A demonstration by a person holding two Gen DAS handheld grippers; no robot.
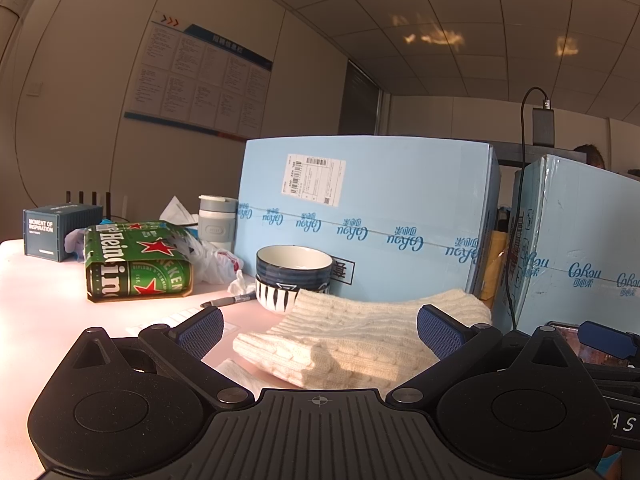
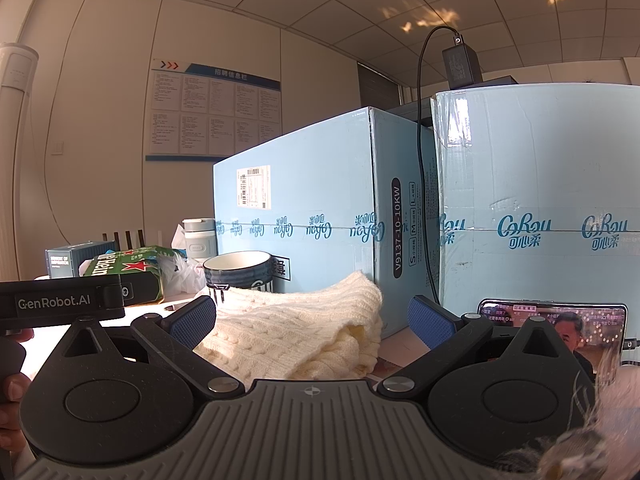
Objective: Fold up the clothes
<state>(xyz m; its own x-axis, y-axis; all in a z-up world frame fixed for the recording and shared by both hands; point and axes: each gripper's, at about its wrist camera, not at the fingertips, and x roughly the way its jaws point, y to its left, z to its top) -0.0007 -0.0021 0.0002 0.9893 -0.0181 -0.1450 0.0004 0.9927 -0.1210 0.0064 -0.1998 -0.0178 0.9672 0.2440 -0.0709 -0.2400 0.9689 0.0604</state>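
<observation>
Nearest us lies the cream knitted sweater (image 1: 352, 344), folded in a thick pile on the pink worktop (image 1: 48, 312), right in front of both tools. Our left hand-held gripper (image 1: 320, 334) has its jaws spread wide, blue pads either side of the sweater and not touching it. Our right hand-held gripper (image 2: 312, 320) is spread just as wide, the sweater (image 2: 296, 320) between its pads, unpinched.

From the left, we see a dark blue box (image 1: 60, 232) at the worktop's far edge, then a green beer pack (image 1: 136, 264) on its side, with a crumpled plastic bag (image 1: 208, 256) and a grey lidded cup (image 1: 216, 220) behind it. A pen (image 1: 228, 301) lies on the worktop before two stacked bowls (image 1: 294, 276); the top one looks empty as far as we can tell. Two big light-blue cartons (image 1: 368, 216) wall off the back, just behind the sweater. A black cable (image 1: 516, 216) hangs between them. Far right, a phone (image 2: 552, 320) with a lit screen leans against the second carton (image 2: 536, 200).
</observation>
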